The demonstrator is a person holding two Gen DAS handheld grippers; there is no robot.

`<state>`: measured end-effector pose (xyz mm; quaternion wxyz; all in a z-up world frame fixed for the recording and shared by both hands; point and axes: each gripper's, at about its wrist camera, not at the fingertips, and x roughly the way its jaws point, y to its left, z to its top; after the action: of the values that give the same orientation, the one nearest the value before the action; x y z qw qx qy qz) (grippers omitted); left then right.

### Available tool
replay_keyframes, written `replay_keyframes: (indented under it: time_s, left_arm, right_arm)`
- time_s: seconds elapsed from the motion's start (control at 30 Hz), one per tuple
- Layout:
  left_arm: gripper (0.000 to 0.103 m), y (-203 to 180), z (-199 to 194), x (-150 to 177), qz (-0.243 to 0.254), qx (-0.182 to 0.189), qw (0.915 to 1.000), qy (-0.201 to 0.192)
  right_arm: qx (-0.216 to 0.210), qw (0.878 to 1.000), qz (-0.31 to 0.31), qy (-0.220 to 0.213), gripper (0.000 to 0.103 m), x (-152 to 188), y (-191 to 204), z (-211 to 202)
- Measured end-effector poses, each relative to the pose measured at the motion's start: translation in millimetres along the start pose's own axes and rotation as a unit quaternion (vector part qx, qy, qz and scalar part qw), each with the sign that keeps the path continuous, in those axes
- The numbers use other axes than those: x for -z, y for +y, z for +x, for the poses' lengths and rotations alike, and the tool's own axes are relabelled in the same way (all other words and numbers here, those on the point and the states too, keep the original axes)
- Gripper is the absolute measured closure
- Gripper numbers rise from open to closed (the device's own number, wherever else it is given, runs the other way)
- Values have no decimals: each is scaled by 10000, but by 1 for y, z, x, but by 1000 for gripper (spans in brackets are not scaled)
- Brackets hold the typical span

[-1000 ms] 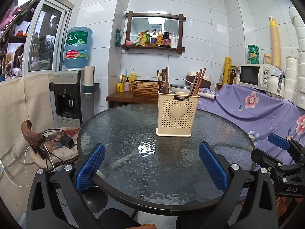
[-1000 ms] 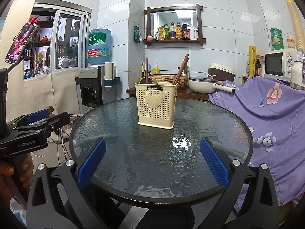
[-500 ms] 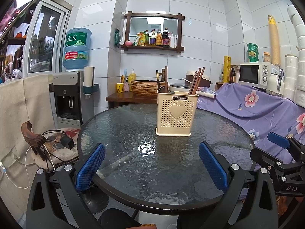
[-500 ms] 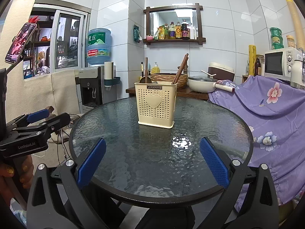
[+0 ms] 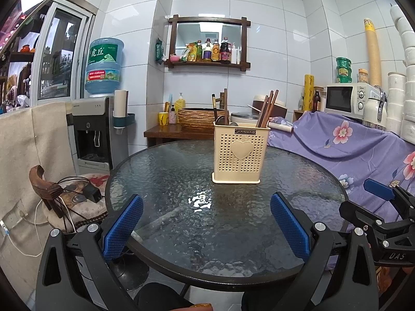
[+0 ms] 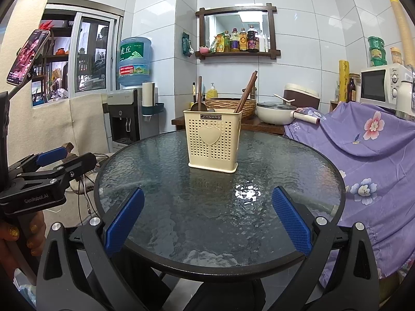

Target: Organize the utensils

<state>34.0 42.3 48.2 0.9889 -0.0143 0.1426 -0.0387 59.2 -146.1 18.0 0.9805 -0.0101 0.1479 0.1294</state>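
A cream perforated utensil holder (image 5: 240,155) (image 6: 213,143) with a heart on its front stands upright on the round glass table (image 5: 181,186) (image 6: 285,171). Brown chopsticks (image 5: 266,108) (image 6: 246,92) lean in its right side, and a wooden spoon (image 5: 225,108) (image 6: 199,96) stands in its left side. My left gripper (image 5: 206,225) is open at the table's near edge, nothing between its blue pads. My right gripper (image 6: 207,224) is open too and holds nothing. Each gripper shows at the side of the other's view: the right gripper (image 5: 384,215), the left gripper (image 6: 49,168).
A water dispenser (image 5: 98,127) and a cushioned stool with cables (image 5: 77,194) stand left of the table. A purple floral cloth (image 5: 350,153) covers furniture on the right, with a microwave (image 5: 345,98). A wooden side table with a woven basket (image 5: 199,118) stands behind.
Both views hold nearly still; the left gripper has dipped very slightly. Nothing was taken hold of or let go.
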Motion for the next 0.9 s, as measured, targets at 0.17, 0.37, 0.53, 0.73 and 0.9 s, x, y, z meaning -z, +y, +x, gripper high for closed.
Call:
replay_keyframes:
  time_s: [0.17,0.37,0.53,0.73,0.9]
  left_arm:
    - [6,0,0,0,-17,36,10000,-12]
    - [7,1,0,1,-14,31,10000,-7]
    - [6,3,1,2,22,-7,10000,9]
    - [6,4,1,1,49,-19,10000,0]
    - [6,5,1,1,48,-12,10000,7]
  right_arm:
    - [-6,10000,0,5,6,0,-2,0]
    - [-9,10000,6,18,6,0,-2,1]
    - [-8,10000,9,20,6,0,-1,1]
    - [-16,10000,15,35,6,1,-1,2]
    - [-16,10000,16,46,6,2,-1,3]
